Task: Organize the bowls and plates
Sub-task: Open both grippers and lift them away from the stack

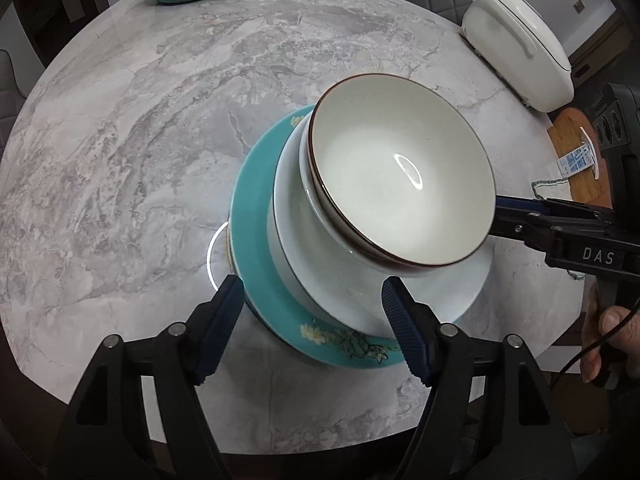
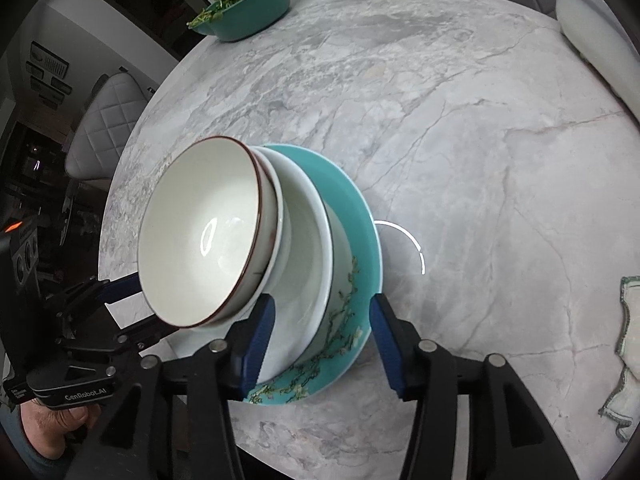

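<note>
Right wrist view: teal plate (image 2: 362, 216) mostly behind stacked bowls (image 2: 208, 236).

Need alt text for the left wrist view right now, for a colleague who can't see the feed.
A stack of dishes sits on a grey marble table: a brown-rimmed white bowl on top, white dishes beneath, a teal floral plate at the bottom. The left gripper hangs over its near edge, jaws open and holding nothing.

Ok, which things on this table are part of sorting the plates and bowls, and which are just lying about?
Part of the job:
- brown-rimmed bowl, top of the stack
- white bowl under it
- teal floral plate at the bottom

Lying about:
- green basin of greens
- white appliance
- cloth
- wooden board
</note>
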Demonstrator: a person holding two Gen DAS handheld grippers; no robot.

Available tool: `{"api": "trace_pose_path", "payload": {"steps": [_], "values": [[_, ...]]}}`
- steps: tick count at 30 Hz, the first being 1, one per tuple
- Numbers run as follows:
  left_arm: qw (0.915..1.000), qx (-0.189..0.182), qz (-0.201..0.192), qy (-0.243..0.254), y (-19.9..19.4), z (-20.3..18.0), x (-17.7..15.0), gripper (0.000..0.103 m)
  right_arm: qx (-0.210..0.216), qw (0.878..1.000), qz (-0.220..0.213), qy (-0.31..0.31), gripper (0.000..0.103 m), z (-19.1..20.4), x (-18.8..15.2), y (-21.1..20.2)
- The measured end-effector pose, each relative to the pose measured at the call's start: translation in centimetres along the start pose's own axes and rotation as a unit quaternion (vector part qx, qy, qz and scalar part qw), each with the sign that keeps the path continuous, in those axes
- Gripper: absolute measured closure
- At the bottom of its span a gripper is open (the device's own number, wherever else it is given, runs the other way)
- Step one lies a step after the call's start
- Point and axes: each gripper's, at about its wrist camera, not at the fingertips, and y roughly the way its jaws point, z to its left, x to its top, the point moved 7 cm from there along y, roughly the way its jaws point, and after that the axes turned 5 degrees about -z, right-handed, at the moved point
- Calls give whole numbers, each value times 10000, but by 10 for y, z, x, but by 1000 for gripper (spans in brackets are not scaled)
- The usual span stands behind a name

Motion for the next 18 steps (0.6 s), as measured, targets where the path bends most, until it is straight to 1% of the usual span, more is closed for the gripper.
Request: {"api": "trace_pose_path", "payload": {"steps": [1, 3, 6, 7, 8, 10, 11, 12, 13, 14, 15, 16, 17, 18], "values": [[9999, -1, -135, -43, -9, 2, 1, 23, -3, 10000, -64, 13, 40, 1, 0, -6], [9991, 104, -400, -86, -28, 2, 4, 20, -69, 9996, -270, -22, 32, 4, -1, -26], [9953, 314, -899, -157, -61, 5, 15, 19, -193, 9981, -560, -190, 32, 12, 0, -53], [9928, 436, -1095, -198, -75, 4, 20, 19, -257, 9961, -790, -311, 32, 17, 2, -70], [9908, 546, -1211, -256, -86, 4, 22, 19, -340, 9930, -1037, -452, 32, 22, 6, -85], [9839, 632, -1618, -412, -115, 1, 30, 19, -493, 9788, -1783, -875, 32, 36, 14, -125], [9792, 645, -1868, -461, -130, -2, 33, 19, -560, 9621, -2409, -1146, 32, 47, 19, -155], [9732, 688, -2131, -518, -146, -4, 36, 19, -606, 9426, -2990, -1355, 25, 56, 20, -182], [9665, 871, -2343, -586, -161, -5, 38, 19, -654, 9097, -3763, -1629, 0, 68, 19, -218], [9582, 1246, -2486, -676, -173, -6, 38, 19, -725, 8858, -4214, -1801, 0, 75, 15, -238], [9467, 1763, -2563, -829, -186, -4, 37, 17, -786, 8607, -4631, -1963, 0, 80, 10, -253], [9363, 2102, -2647, -951, -196, -5, 36, 17, -832, 8435, -4863, -2124, 0, 84, 6, -260], [9328, 2132, -2717, -1030, -202, -7, 37, 17, -873, 8425, -4784, -2316, 0, 85, 4, -256], [9333, 1969, -2771, -1156, -206, -10, 37, 17, -900, 8512, -4588, -2384, 0, 84, 6, -250]]}}
